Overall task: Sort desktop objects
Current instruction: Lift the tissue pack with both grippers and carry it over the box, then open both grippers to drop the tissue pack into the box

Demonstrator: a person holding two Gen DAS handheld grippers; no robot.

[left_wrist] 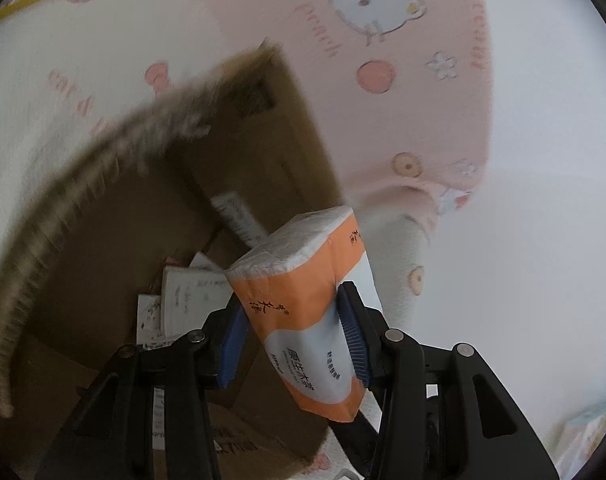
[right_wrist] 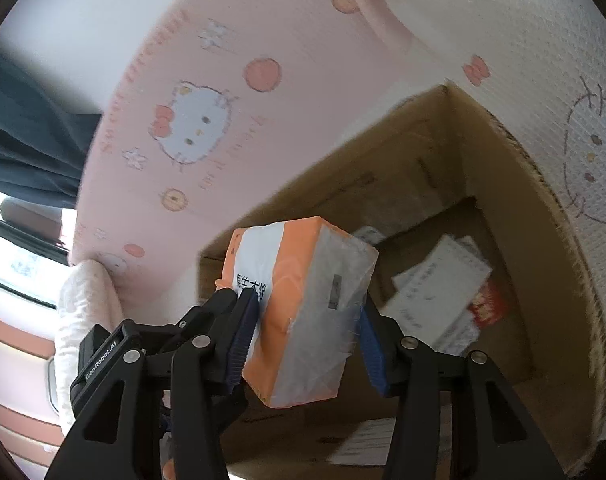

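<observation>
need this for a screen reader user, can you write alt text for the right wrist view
The right tool grips an orange and white tissue pack between its blue pads, held over an open cardboard box. Papers lie in the bottom of the box, which sits on a pink cartoon-cat print cloth.

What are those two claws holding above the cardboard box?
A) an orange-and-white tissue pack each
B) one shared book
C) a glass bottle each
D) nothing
A: the left claw grips a tissue pack and the right claw grips another, over the cardboard box.
</observation>
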